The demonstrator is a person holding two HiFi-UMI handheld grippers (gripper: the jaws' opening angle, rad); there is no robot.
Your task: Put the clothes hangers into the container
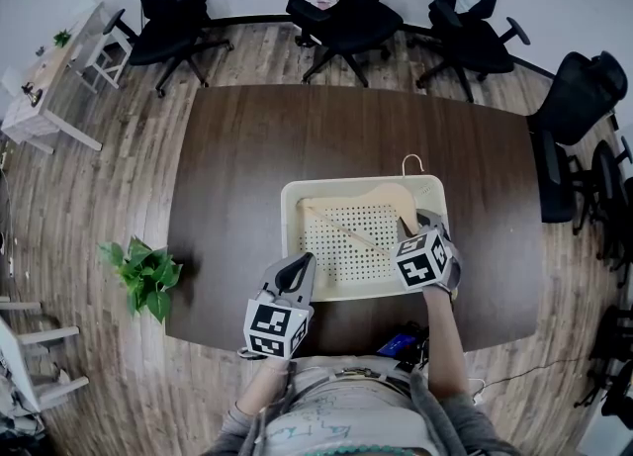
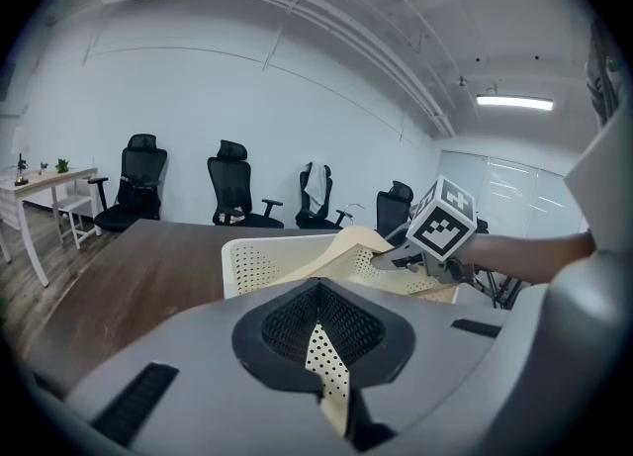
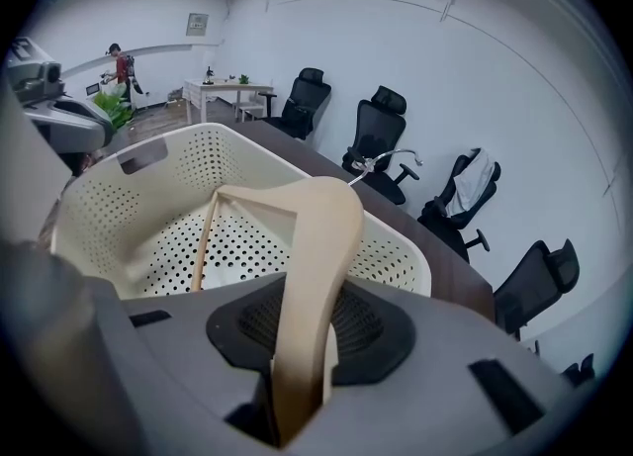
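Heads up, the right gripper [image 3: 302, 385] is clamped on the hanger [image 3: 316, 236], the left gripper [image 2: 331, 385] pinches the basket [image 2: 257, 266] wall, and the hook [image 1: 412, 160] poking over the far rim could snag when lowered.

No readable text in any view. Grey cube with black-and-white square markers [image 1: 277, 328] and second marker cube [image 1: 425, 261]: patterns only, no characters. Small framed wall sign [image 3: 196, 24]: too small to read.

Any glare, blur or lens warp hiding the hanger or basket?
Head view: sharp, evenly lit; fisheye bows the dark brown wooden table. Right gripper view: pale wooden clothes hanger blurs near the jaws; cream perforated plastic basket sharp. Left gripper view: ceiling strip light bright, no glare.
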